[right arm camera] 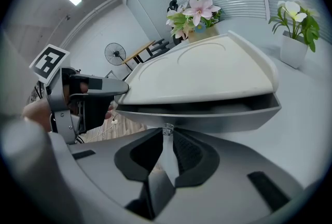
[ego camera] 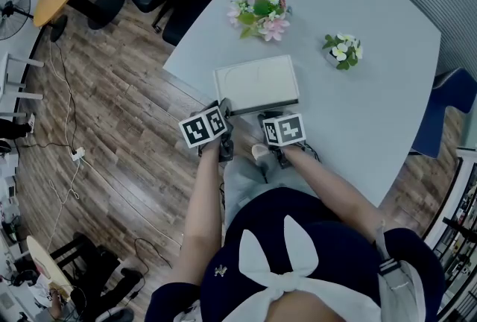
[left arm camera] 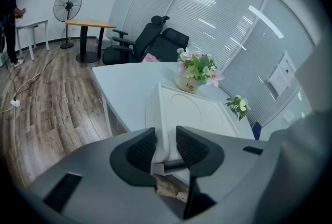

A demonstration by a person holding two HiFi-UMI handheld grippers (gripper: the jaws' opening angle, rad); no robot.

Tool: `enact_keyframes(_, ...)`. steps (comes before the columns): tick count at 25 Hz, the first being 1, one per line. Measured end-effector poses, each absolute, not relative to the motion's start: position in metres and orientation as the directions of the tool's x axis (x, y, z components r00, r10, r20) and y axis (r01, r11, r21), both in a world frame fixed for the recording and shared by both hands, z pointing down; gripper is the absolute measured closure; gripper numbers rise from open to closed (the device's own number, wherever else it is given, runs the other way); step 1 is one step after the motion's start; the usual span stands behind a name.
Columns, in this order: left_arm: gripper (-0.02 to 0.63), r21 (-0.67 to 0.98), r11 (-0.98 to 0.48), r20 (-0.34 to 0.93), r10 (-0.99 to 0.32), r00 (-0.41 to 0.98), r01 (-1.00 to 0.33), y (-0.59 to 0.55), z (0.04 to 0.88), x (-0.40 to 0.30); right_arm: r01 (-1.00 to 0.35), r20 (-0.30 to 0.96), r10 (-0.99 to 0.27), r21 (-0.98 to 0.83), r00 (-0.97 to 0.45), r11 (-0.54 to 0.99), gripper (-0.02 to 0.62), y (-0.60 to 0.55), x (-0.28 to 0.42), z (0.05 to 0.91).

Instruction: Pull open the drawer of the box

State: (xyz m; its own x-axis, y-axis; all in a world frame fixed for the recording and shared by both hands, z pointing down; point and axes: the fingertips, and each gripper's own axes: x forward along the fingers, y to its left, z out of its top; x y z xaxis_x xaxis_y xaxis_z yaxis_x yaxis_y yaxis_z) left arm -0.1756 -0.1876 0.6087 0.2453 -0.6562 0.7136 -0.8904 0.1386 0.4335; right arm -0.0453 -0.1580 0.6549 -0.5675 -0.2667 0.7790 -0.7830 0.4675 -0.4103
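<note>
Both forearms reach forward from the person's body, the left forearm (ego camera: 203, 201) close beside the right forearm (ego camera: 328, 180), and each gripper tilts steeply down toward the near edge of the surface (ego camera: 358, 112); the white box (ego camera: 257, 82) sits right at that edge, in front of the person, with the drawer (right arm camera: 207, 114) on its near side. The left gripper (left arm camera: 165, 135) stands fairly wide, its two pads closed on the box's near left corner, the wall of the box between them; the right gripper (right arm camera: 166, 137) is narrowed onto the drawer's small clear knob (right arm camera: 166, 128), one pad on each side of it. In the right gripper view the drawer front stands a little out from under the lid, a dark gap above it.

From the head view the two marker cubes cover the jaws, the knob and most of the drawer front; the knob is tiny and half buried between the pads even in the right gripper view; the inside of the drawer is too dark to make out.
</note>
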Motion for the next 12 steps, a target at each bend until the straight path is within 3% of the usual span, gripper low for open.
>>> enact_keyframes(12, 0.471, 0.422, 0.132, 0.726, -0.641, 0.248, -0.897, -0.188, 0.608, -0.176, -0.790, 0.783, -0.267, -0.412, -0.562, 0.455, 0.531, -0.147, -0.043, 0.654)
